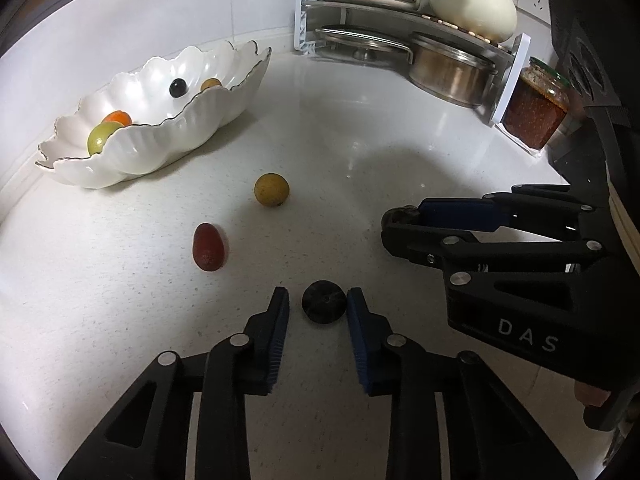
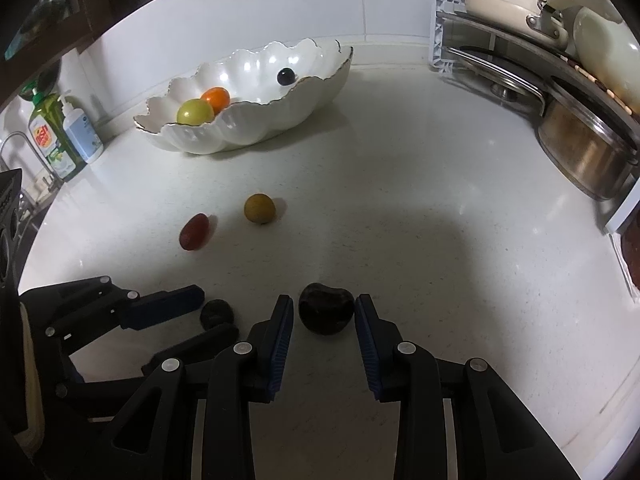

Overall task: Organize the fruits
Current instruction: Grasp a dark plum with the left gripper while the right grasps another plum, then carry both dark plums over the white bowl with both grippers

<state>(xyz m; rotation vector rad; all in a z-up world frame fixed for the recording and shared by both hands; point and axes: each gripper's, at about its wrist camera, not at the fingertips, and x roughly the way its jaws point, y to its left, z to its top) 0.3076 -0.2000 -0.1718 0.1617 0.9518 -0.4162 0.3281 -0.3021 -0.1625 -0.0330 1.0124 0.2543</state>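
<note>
A white scalloped bowl (image 1: 132, 148) (image 2: 256, 128) stands at the back left and holds a green fruit (image 1: 102, 138), an orange fruit (image 2: 216, 98), a dark grape (image 1: 177, 88) and a brownish fruit (image 1: 211, 84). On the counter lie a yellow-brown round fruit (image 1: 271, 189) (image 2: 260, 208) and a red oval fruit (image 1: 207, 247) (image 2: 194, 231). My left gripper (image 1: 318, 300) is open around a small dark round fruit (image 1: 324, 302) (image 2: 216, 313). My right gripper (image 2: 324, 308) (image 1: 394, 224) is open around a larger dark fruit (image 2: 326, 308), which barely shows in the left wrist view (image 1: 400, 214).
A corner rack (image 1: 400, 20) with cream pots, a steel pot (image 1: 450, 70) and lids stands at the back right, with a jar of red sauce (image 1: 536, 108) beside it. Soap bottles (image 2: 60, 132) and a tap stand far left by a sink.
</note>
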